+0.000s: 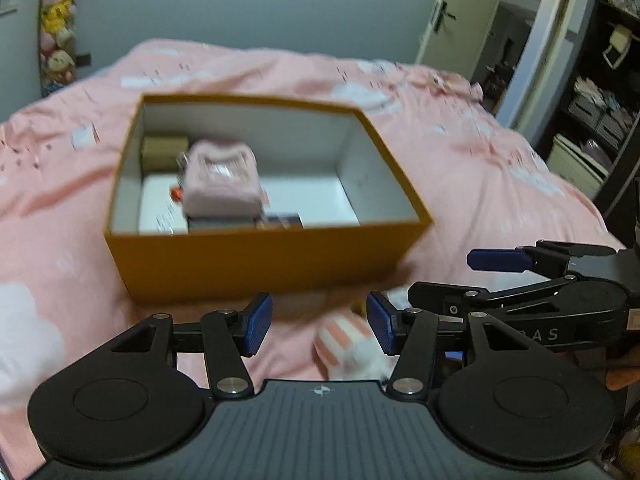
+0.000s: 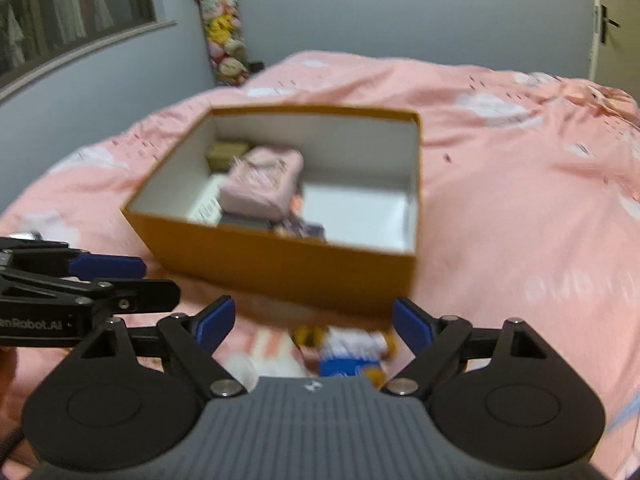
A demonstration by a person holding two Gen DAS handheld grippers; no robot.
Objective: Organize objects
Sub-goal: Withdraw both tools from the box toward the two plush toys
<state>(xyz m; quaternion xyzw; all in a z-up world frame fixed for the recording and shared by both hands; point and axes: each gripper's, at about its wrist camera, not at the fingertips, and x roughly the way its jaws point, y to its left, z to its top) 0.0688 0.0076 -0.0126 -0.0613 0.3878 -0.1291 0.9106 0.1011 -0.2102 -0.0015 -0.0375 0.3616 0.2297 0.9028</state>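
Note:
An open orange box (image 1: 264, 264) (image 2: 280, 268) stands on the pink bed. Inside it lie a folded pink cloth (image 1: 220, 180) (image 2: 262, 188), a small tan box (image 1: 164, 152) (image 2: 226, 154) and flat white and dark items. My left gripper (image 1: 318, 326) is open in front of the box, nothing between its pads. A pink-and-white striped item (image 1: 348, 350) lies just below its right pad. My right gripper (image 2: 314, 322) is open wide and empty, over a blue-and-white item (image 2: 352, 354) on the bed. Each gripper shows at the edge of the other's view.
The pink bedspread (image 1: 460, 184) (image 2: 520, 200) with white cloud prints spreads around the box. A hanging column of plush toys (image 1: 58, 36) (image 2: 222, 36) sits at the far wall. A door (image 1: 452, 16) and dark shelves (image 1: 608, 100) stand to the right.

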